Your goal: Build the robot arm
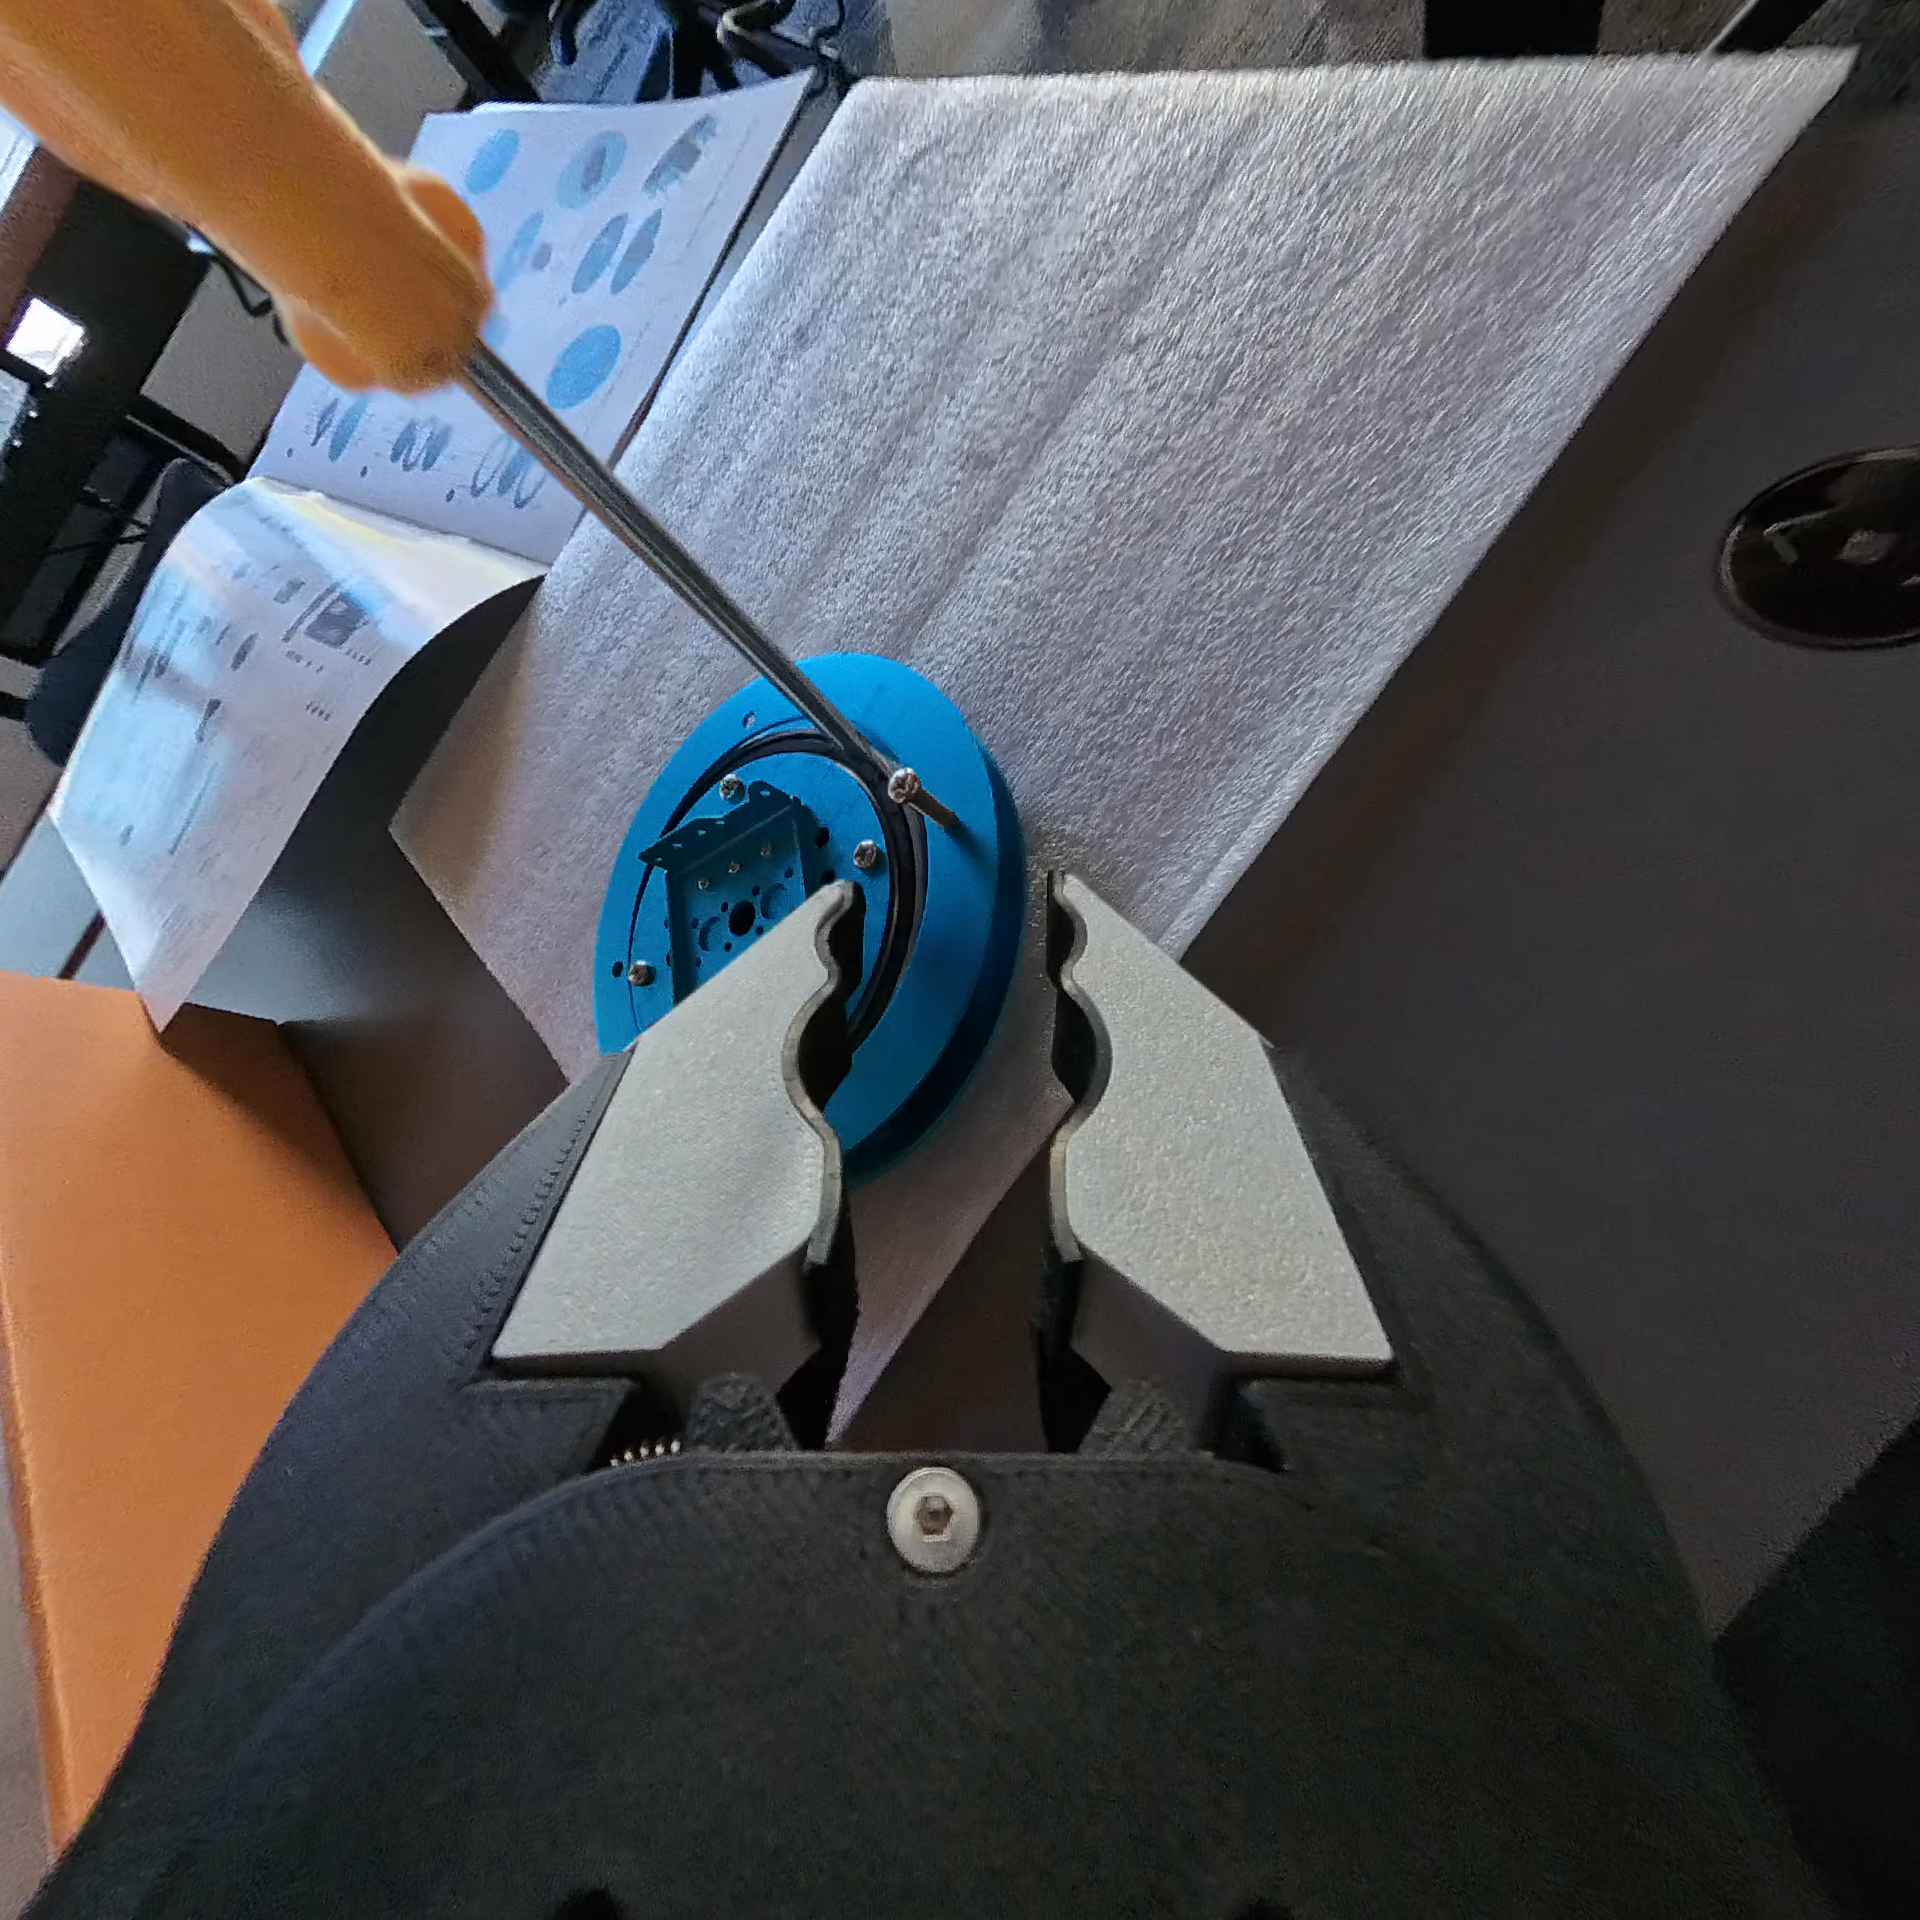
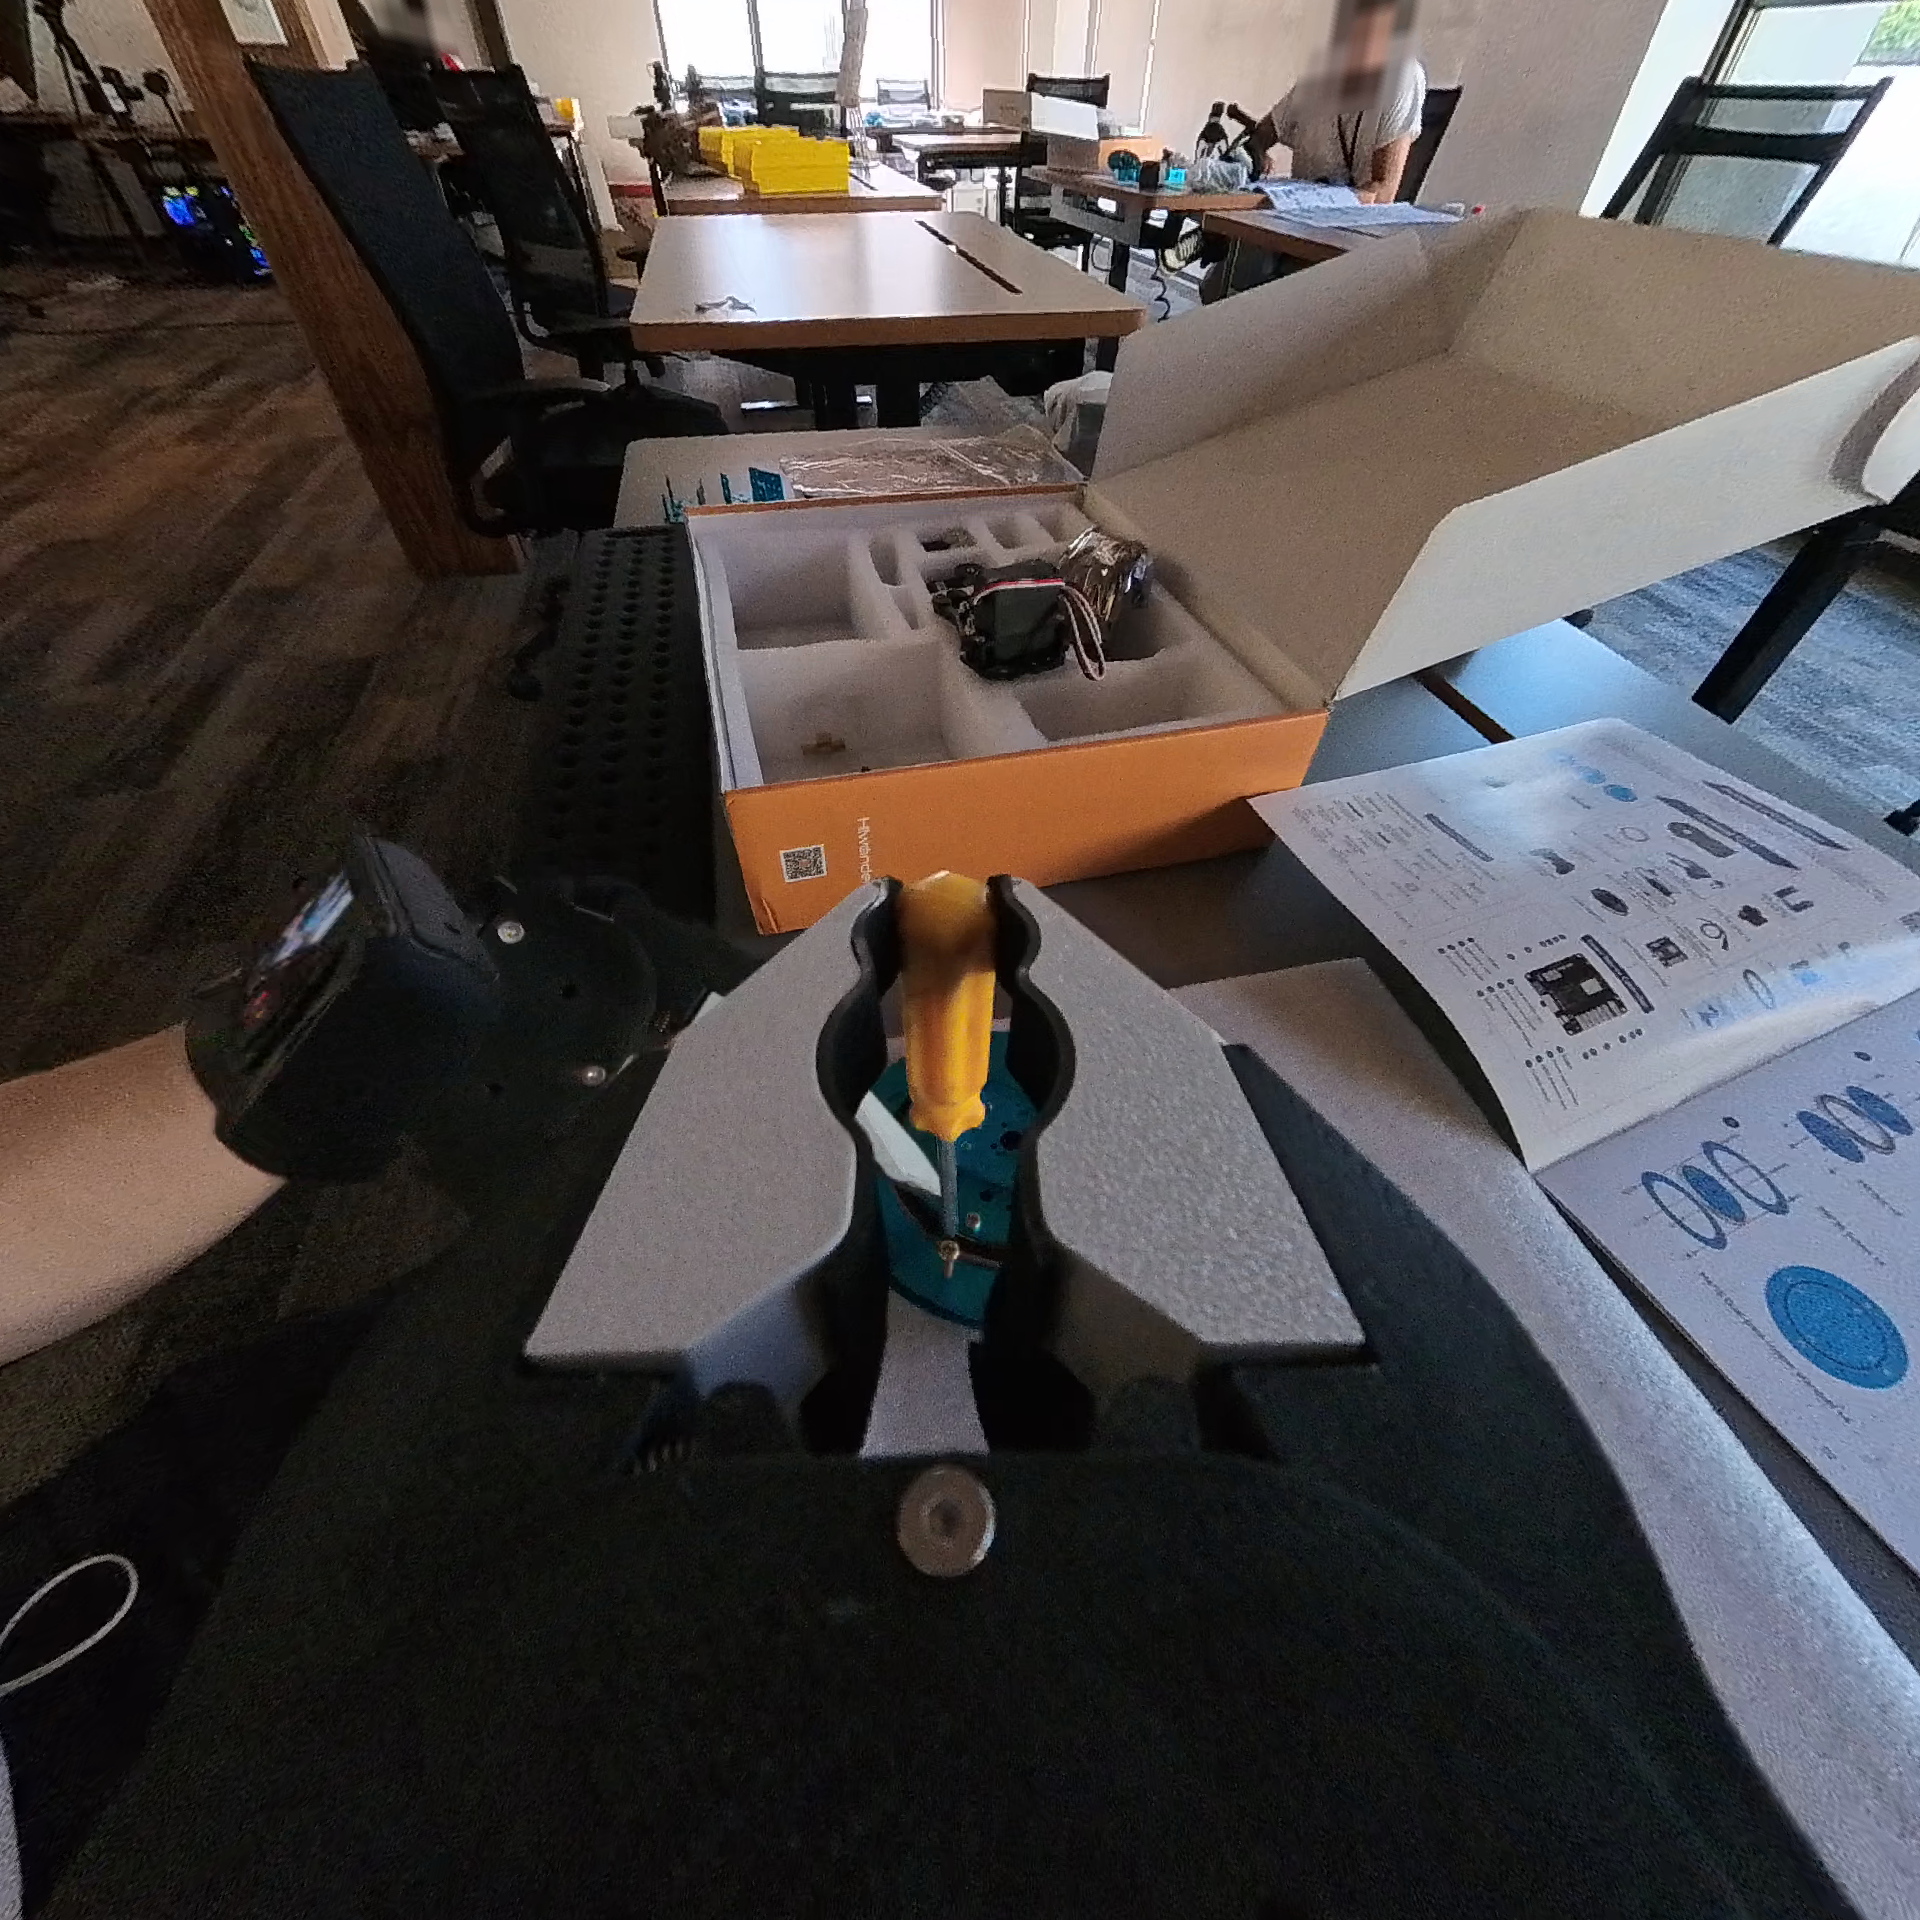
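A blue round disc [image 1: 956,831] with a small blue bracket [image 1: 738,862] at its centre lies on a white foam sheet [image 1: 1195,416]. My left gripper [image 1: 951,894] straddles the disc's near rim, one finger over the inner black ring and the other at the outer edge, and looks shut on it. My right gripper [image 2: 940,894] is shut on the yellow handle of a screwdriver [image 2: 940,997]. The screwdriver's shaft [image 1: 675,571] slants down to a screw [image 1: 904,781] on the disc. The disc [image 2: 935,1299] shows between the right fingers, with a left fingertip [image 2: 891,1143] on it.
An open orange box [image 2: 987,821] with a white foam insert holds a black servo part [image 2: 1018,623]. Printed instruction sheets [image 2: 1610,935] lie to the right. A round black grommet [image 1: 1829,551] sits in the table. A person [image 2: 1351,114] sits at a far desk. Across from one pair of fingers to the other is roughly 15 cm.
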Tool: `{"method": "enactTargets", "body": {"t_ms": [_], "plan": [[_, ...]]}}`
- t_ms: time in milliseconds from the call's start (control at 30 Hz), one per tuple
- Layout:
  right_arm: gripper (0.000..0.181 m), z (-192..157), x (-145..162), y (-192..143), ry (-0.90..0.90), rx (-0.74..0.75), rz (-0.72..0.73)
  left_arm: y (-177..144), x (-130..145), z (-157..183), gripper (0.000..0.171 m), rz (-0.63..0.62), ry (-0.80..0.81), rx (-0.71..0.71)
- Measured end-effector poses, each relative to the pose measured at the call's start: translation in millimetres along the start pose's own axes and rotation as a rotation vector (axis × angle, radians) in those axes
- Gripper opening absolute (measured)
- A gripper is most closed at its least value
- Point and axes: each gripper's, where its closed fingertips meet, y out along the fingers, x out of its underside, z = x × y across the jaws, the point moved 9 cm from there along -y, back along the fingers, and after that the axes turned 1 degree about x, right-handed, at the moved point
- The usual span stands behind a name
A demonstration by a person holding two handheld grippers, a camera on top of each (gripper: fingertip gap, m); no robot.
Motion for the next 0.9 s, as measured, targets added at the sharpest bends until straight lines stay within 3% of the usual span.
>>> {"method": "enactTargets", "body": {"t_ms": [167,267,333,433,500,567,767,900], "plan": [[0.016,15.1,-6.3,-23.6,-0.014,0.083,-0.009,-3.0,4.8,1.0,0.033,0.016,-0.021,-0.053],[0.016,23.2,-1.5,-35.8,-0.292,0.134,-0.076,-17.1,9.0,-0.3,0.031,0.071,-0.077,-0.096],[0.016,20.7,25.3,-31.8,-0.671,0.089,-0.149,-27.3,12.2,0.1,0.030,0.089,-0.112,-0.112],[0.016,16.9,95.8,-23.3,-1.160,0.006,-0.350,-38.8,16.8,3.4,0.029,0.092,-0.135,-0.130],[0.017,16.2,134.2,-19.7,-1.278,-0.061,-0.545,-43.0,19.2,5.3,0.029,0.083,-0.140,-0.135],[0.017,11.7,146.1,-19.3,-1.361,-0.055,-0.554,-44.7,20.4,5.8,0.029,0.074,-0.151,-0.140],[0.041,10.5,120.9,-23.4,-1.143,-0.140,-0.610,-39.4,20.5,6.5,0.033,0.048,-0.193,-0.110],[0.041,3.8,88.1,-17.4,-0.821,-0.295,-0.542,-41.2,17.8,8.1,0.030,0.082,-0.209,-0.135]]}}
